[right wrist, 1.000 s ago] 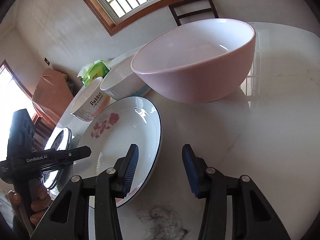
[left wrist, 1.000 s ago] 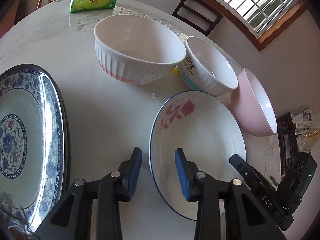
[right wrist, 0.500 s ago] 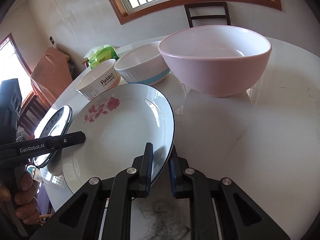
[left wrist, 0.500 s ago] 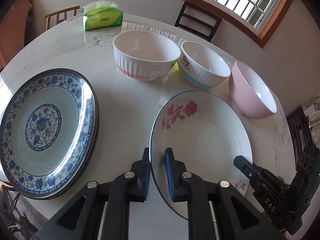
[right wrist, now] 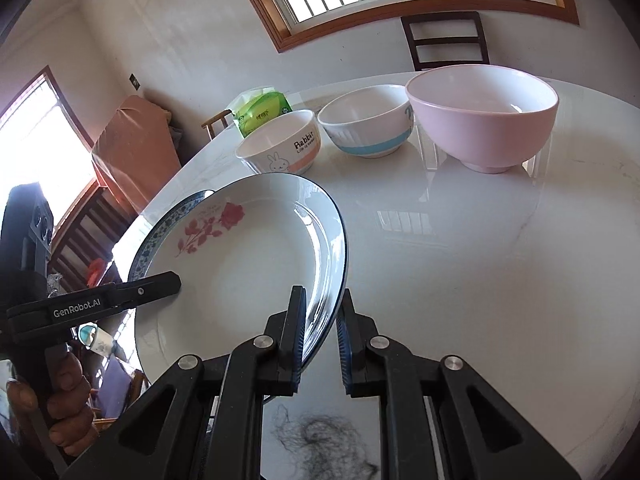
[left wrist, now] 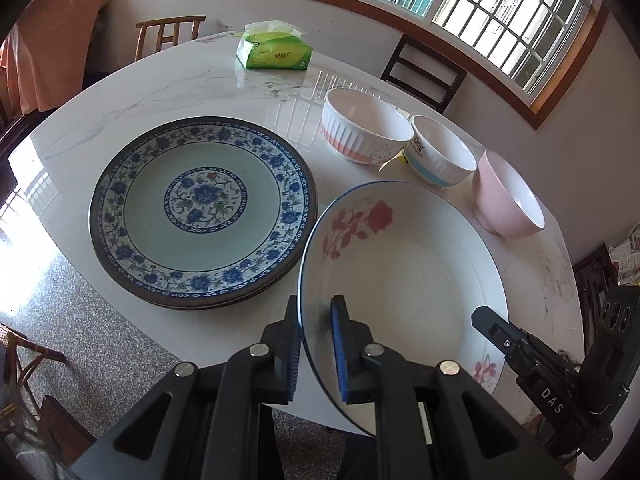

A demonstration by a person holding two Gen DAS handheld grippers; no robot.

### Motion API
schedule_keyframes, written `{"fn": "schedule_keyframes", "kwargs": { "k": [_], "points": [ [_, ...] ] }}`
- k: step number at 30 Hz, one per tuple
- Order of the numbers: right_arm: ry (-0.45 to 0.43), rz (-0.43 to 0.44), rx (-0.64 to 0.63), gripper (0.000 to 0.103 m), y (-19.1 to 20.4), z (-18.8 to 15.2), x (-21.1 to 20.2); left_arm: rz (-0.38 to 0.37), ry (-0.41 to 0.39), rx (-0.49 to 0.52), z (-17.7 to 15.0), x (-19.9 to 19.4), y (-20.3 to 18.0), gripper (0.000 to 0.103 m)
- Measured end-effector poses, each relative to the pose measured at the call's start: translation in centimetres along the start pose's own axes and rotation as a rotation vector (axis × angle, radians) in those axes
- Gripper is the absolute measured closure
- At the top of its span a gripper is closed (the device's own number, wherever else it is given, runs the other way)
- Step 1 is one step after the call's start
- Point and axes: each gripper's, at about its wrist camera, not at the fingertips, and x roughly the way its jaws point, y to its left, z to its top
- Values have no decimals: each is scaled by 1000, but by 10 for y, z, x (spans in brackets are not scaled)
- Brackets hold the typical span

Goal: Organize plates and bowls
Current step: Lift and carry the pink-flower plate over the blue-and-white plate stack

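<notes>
Rose plate (left wrist: 404, 264): empty — lifted off table (left wrist: 168, 80), rim pinched by left tongs (left wrist: 316, 344) and right tongs (right wrist: 322, 340)
Bowls (left wrist: 366, 126): three, empty — far table edge
Blue plates (left wrist: 202, 210): stacked, bare

Bowls: three before me, rabbit bowl (left wrist: 366, 130), blue-banded bowl (left wrist: 440, 156), pink bowl (left wrist: 506, 196).
Plates: I see the rose plate (left wrist: 400, 264) and the blue-patterned stack (left wrist: 202, 210), its count unclear.
Tissue packs: one (left wrist: 274, 50).
Chairs: two (left wrist: 424, 72) (left wrist: 170, 34).

Bright daylight from window (left wrist: 460, 4); glare on table (right wrist: 460, 240); fisheye edges warped, corners dark, perhaps vignetted.
</notes>
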Motion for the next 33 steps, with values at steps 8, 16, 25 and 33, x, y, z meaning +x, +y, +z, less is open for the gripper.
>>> {"fn": "schedule_keyframes", "kwargs": {
  "k": [8, 16, 25, 33],
  "points": [
    [39, 54, -76, 88, 50, 4, 21, 47, -51, -63, 11, -24, 49, 89],
    [82, 79, -142, 88, 92, 19, 54, 83, -64, -109, 29, -24, 89, 89],
    [123, 73, -190, 88, 121, 32, 91, 109, -71, -141, 51, -11, 119, 89],
    [145, 62, -199, 88, 133, 43, 117, 125, -66, -156, 62, 2, 134, 88]
  ]
}}
